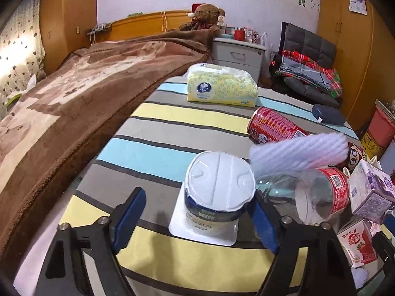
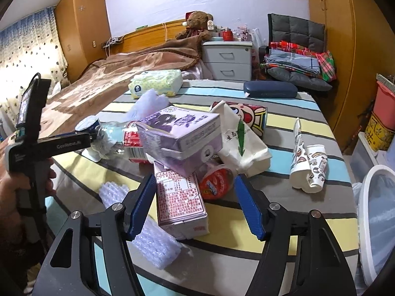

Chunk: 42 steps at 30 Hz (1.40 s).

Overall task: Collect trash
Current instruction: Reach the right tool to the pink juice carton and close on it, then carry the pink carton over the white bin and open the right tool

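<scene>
Left fingers (image 1: pixel 261 224) gape around upturned yogurt cup (image 1: pixel 217 197) — clear bottle (image 1: pixel 308 197) crowds alongside; right fingers (image 2: pixel 249 209) open, empty.

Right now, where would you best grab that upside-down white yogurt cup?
Grip the yogurt cup across its round side wall, coming from the near side where the left tool already straddles it. It stands inverted on its wide lid flange, so the walls are free; the clear bottle crowds its right.
</scene>
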Each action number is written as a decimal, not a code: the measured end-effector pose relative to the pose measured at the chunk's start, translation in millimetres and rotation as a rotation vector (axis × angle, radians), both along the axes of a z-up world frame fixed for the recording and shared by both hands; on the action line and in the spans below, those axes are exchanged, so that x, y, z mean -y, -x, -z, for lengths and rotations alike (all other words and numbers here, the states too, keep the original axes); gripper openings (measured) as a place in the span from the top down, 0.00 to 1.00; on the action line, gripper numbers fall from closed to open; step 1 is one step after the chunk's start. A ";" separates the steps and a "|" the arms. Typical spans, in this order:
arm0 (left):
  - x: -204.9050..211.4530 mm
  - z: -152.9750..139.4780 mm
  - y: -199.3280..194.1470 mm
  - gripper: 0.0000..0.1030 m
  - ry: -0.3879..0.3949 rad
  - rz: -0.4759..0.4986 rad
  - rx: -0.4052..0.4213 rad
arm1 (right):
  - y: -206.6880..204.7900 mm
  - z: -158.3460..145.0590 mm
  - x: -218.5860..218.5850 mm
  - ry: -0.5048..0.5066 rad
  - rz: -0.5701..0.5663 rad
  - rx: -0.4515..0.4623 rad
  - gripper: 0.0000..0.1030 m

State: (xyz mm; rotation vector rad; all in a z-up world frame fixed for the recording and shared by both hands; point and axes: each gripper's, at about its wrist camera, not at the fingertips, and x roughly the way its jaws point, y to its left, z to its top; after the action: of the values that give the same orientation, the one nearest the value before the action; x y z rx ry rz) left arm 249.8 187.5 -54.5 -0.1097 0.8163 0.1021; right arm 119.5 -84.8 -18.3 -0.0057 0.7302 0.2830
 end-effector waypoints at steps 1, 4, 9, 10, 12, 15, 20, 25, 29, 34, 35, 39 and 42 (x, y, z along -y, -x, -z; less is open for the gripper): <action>-0.6 1.8 -2.4 0.27 0.011 0.002 -0.010 | -0.6 0.0 -1.3 0.008 0.001 0.003 0.34; -3.9 7.6 -7.1 0.27 0.046 -0.004 -0.034 | -0.9 2.1 -4.9 0.013 -0.016 -0.017 0.34; -1.3 11.6 -12.2 0.33 0.025 0.005 -0.039 | -3.7 4.2 -11.1 0.048 -0.023 -0.007 0.34; -1.0 12.0 -13.5 0.34 0.022 0.009 -0.042 | -4.7 5.1 -10.1 0.042 -0.025 -0.012 0.36; 0.2 14.0 -15.4 0.41 0.037 0.024 -0.055 | -9.6 9.4 -8.8 0.037 -0.020 -0.031 0.48; 3.0 14.1 -16.6 0.48 0.028 0.035 -0.051 | -10.5 13.0 -7.9 0.028 -0.022 -0.048 0.59; 6.3 13.4 -17.1 0.53 0.026 0.054 -0.053 | -6.9 12.3 -9.1 0.028 -0.032 -0.044 0.63; 6.4 9.1 -12.4 0.53 0.028 0.055 -0.037 | -3.6 11.7 -6.5 0.011 -0.035 -0.041 0.63; 8.5 2.5 -2.0 0.53 0.021 0.059 -0.021 | -0.4 10.5 -5.2 -0.004 -0.036 -0.037 0.63; 13.5 -7.1 17.0 0.53 0.023 0.063 -0.009 | 5.8 7.9 -3.4 -0.043 -0.049 -0.040 0.63; 14.6 -9.5 22.0 0.53 0.020 0.061 -0.005 | 6.4 7.3 -2.9 -0.051 -0.053 -0.041 0.63; 16.7 -17.2 41.6 0.53 0.016 0.054 0.008 | 13.4 3.9 -1.6 -0.078 -0.072 -0.034 0.63; 19.9 -24.5 55.4 0.53 0.014 0.057 0.020 | 19.3 0.6 1.2 -0.108 -0.087 -0.031 0.63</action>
State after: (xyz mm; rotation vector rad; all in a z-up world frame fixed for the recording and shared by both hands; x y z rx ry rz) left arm 194.5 167.6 -30.0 -0.1001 0.7992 0.0413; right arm 100.3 -86.0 -19.0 0.0694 0.7457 0.4059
